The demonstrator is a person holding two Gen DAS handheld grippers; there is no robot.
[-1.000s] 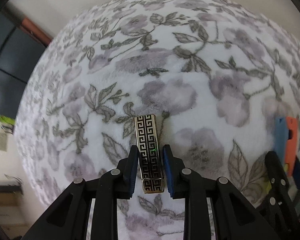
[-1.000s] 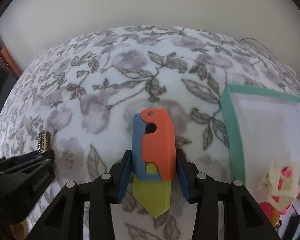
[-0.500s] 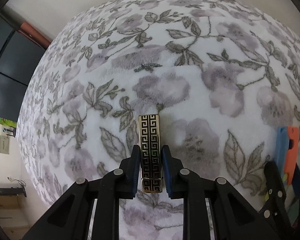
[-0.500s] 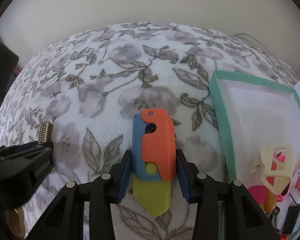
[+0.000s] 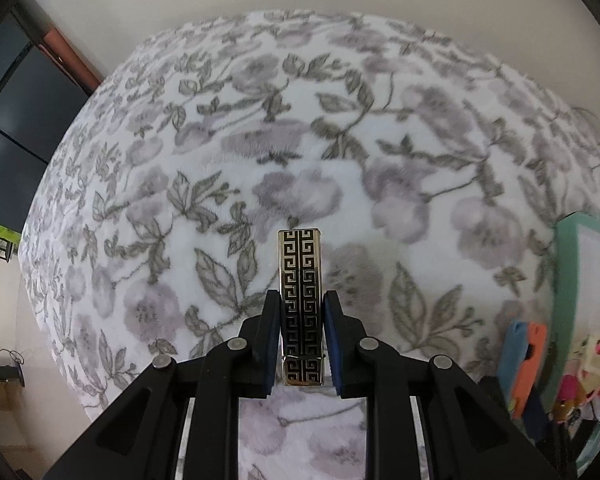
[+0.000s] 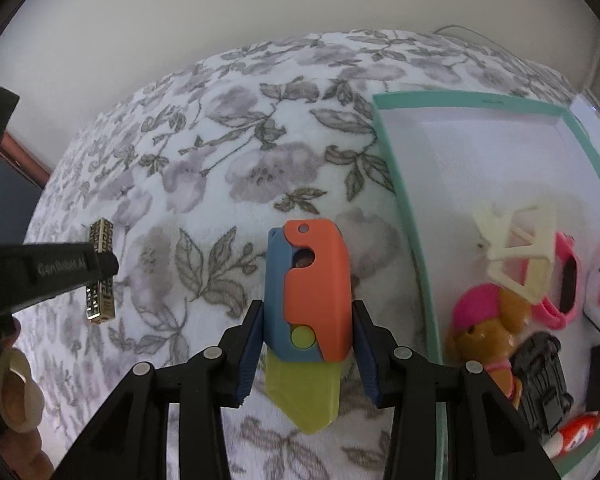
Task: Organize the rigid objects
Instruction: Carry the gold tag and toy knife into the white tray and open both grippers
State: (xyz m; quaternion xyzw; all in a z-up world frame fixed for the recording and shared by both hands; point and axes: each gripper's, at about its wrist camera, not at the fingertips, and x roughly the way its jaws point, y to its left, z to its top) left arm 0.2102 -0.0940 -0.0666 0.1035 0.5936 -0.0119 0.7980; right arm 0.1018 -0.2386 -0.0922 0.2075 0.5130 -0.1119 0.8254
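My left gripper [image 5: 302, 312] is shut on a gold and black patterned lighter [image 5: 301, 300], held above the floral blanket [image 5: 260, 160]. The lighter also shows in the right wrist view [image 6: 100, 272], gripped by the left gripper [image 6: 100, 266]. My right gripper [image 6: 306, 328] is shut on an orange, blue and yellow-green toy knife [image 6: 306, 304], held above the blanket just left of the teal-rimmed white tray [image 6: 404, 208]. The knife [image 5: 526, 364] and tray [image 5: 562, 280] show at the right of the left wrist view.
The tray holds several toys: a cream frame piece [image 6: 516, 248], a pink ring [image 6: 564, 284], a brown bear with pink cap [image 6: 488, 320], a black toy car [image 6: 540, 388]. A wall lies beyond the blanket. Dark furniture [image 5: 16, 120] stands left.
Both grippers have lifted and moved right toward the tray, each still holding its object. The tray now shows larger and closer in both views.
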